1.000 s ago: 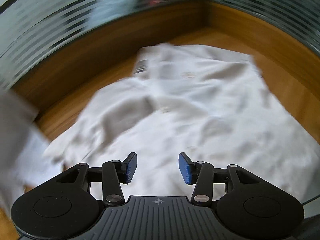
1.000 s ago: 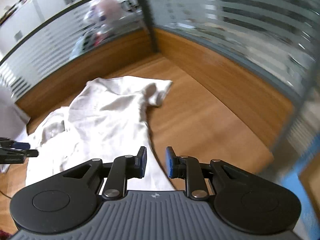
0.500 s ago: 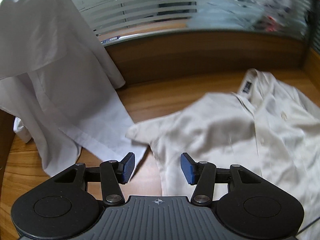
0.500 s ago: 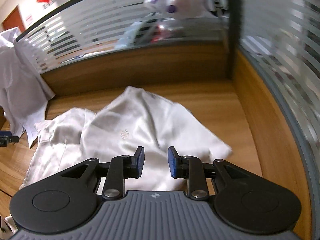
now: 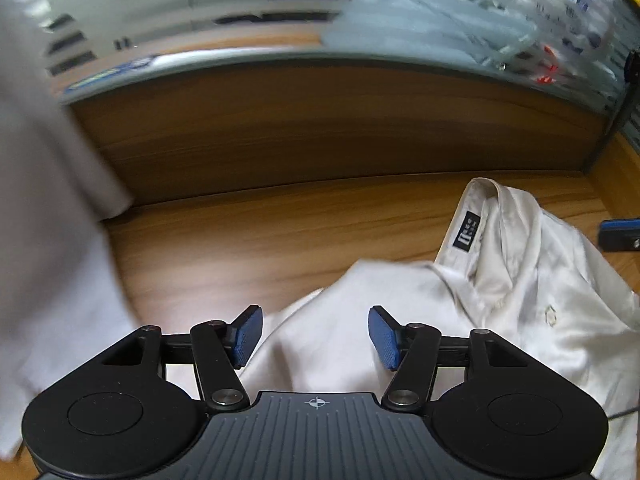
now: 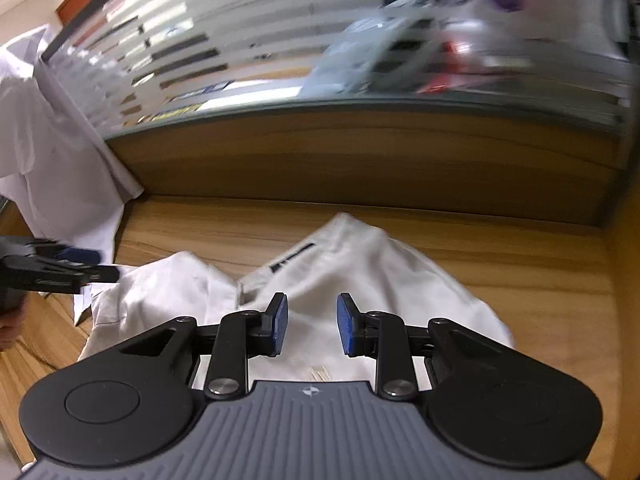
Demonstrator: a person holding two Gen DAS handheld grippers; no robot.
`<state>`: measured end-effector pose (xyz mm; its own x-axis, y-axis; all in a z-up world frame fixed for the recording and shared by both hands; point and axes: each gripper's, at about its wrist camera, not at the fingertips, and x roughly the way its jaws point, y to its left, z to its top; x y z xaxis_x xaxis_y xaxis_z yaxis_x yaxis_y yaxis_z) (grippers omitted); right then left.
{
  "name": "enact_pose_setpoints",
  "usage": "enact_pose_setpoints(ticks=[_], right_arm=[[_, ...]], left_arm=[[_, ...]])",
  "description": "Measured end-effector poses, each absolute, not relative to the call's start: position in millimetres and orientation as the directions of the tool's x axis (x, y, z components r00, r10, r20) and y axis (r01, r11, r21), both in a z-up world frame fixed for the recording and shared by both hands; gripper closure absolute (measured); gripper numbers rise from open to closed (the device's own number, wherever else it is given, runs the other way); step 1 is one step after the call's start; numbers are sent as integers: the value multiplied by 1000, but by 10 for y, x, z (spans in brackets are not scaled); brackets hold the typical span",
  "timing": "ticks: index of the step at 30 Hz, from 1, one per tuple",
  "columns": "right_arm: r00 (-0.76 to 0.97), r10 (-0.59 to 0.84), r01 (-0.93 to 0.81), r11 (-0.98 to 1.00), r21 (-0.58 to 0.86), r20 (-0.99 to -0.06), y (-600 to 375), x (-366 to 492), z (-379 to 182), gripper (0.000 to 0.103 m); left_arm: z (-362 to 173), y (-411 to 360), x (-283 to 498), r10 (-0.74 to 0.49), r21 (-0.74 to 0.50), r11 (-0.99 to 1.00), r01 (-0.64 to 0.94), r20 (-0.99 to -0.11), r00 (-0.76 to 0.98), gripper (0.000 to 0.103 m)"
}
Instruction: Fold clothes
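A cream short-sleeved shirt [image 5: 520, 300] lies crumpled on the wooden table [image 5: 260, 232], its collar with a dark label [image 5: 467, 232] towards the back wall. My left gripper [image 5: 316, 334] hovers over the shirt's left shoulder and sleeve; its jaws are opening and nothing is pinched between them. In the right wrist view my right gripper [image 6: 312, 326] stands open above the shirt [image 6: 380, 276], just below the collar label [image 6: 292, 262], its pads pressing on nothing. The left gripper [image 6: 60, 268] shows at the left edge there.
A second white shirt [image 6: 52, 140] hangs over the partition at the left and drapes onto the table. A wooden wall [image 5: 320, 120] topped by striped frosted glass closes the back, with another partition at the right. Bare table [image 6: 520, 264] lies right of the shirt.
Both views have swung across the table towards the shirt's collar end. The left jaws stand wider apart than before. The right jaws have parted a little.
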<state>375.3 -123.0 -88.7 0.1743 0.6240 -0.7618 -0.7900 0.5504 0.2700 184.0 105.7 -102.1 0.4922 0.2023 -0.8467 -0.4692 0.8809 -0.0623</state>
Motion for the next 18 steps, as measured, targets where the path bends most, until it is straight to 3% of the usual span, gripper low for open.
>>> enact_pose_setpoints(ticks=[8,10,11,12,18], right_arm=[[109,616,-817,503,283,-780,-708,3906,-1161,69],[106,616,-817,501,284,-781,-653,3919,-1193,68],[105,615,-815,503,287,-781,-634,3925,-1209,68],[102,615,-812,505,291,-782,-624,3930,-1223,68],[90,614,-818,495,294,-784,-600,3866,-1250,68]], left_arm=[[-1383,1078,2323,68,-116,938,-328,-864,498,36],[-1418,1046,2307,33,-147,940,-308,-859,511,58],[-1426,1025,2284,17,-162,940,-300,-855,518,87],[-1423,997,2241,4,-176,940,-293,-851,526,99],[-1167,728,1757,-58,-242,944,-224,-791,610,100]])
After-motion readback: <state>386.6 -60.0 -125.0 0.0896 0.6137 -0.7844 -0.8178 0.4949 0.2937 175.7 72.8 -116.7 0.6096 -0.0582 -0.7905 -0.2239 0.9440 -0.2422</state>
